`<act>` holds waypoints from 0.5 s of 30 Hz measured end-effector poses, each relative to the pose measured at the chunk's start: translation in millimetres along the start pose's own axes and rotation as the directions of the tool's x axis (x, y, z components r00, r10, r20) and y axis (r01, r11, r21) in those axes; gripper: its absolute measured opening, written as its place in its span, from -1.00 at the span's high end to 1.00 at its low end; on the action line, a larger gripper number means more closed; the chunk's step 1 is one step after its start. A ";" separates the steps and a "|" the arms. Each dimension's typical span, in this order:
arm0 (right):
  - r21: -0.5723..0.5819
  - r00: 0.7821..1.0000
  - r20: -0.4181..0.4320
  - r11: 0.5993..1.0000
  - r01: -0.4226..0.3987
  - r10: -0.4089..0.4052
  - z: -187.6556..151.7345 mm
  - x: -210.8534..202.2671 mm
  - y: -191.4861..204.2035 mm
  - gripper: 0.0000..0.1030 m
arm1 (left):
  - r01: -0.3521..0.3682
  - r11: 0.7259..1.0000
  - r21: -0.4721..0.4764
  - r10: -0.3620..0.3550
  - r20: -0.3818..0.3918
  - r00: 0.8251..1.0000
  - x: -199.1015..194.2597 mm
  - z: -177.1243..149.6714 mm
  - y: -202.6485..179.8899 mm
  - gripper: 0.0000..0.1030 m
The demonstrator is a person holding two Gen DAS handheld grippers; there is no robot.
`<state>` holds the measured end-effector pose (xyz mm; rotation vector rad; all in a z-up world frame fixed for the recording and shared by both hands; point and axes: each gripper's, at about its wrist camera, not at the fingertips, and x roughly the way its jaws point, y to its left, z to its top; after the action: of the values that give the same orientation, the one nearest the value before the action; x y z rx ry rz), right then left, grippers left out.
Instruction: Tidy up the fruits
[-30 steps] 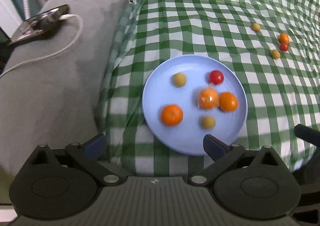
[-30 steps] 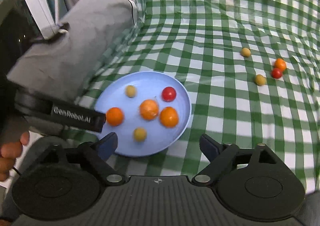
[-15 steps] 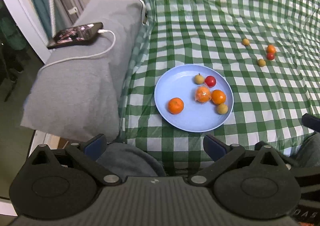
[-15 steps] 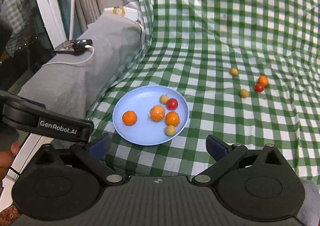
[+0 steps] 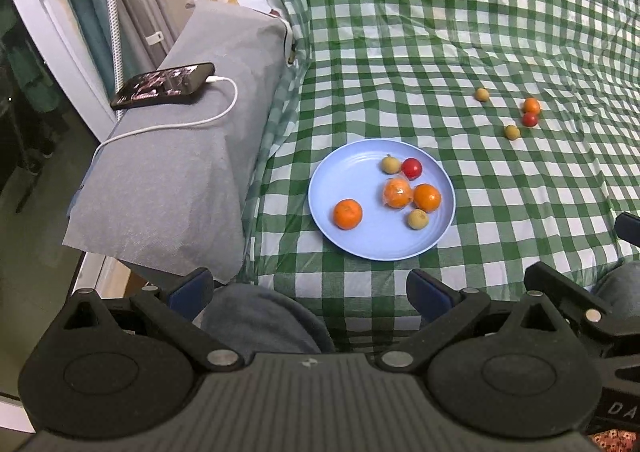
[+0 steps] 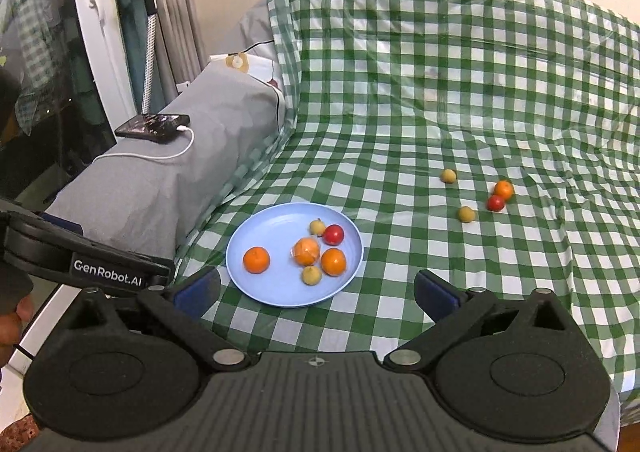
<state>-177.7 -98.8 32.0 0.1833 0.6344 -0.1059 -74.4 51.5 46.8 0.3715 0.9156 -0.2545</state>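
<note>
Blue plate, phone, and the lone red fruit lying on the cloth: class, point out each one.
blue plate [image 5: 340, 244]: left wrist view, bare near rim.
phone [image 5: 164, 85]: left wrist view, middle of its screen.
red fruit on the cloth [image 6: 495, 203]: right wrist view, centre of its skin.

- The checked cover [image 6: 440, 100] looks like thin glossy plastic sheeting, wrinkled and catching glare.
- On it, the blue plate [image 6: 256, 228] is smooth, matt plastic.
- The wrapped orange [image 6: 307, 251] at the plate's middle wears shiny clear film.
- Left of the plate, the grey cloth [image 5: 180, 156] is matt, finely textured.
</note>
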 end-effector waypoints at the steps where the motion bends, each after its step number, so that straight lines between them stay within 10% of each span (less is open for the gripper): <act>1: 0.001 1.000 0.002 1.000 0.000 0.000 0.0 -0.5 -0.5 -0.98 | 0.001 1.000 0.004 -0.001 0.003 1.000 -0.7 -0.3 -0.7 -0.99; 15: 0.002 1.000 -0.002 1.000 0.001 -0.001 -0.7 -1.4 1.3 -0.98 | 0.004 1.000 -0.009 -0.004 -0.002 1.000 1.5 0.2 3.3 -0.99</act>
<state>-179.0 -97.4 32.4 0.1855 0.6366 -0.1073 -72.2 54.3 46.4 0.3615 0.9196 -0.2535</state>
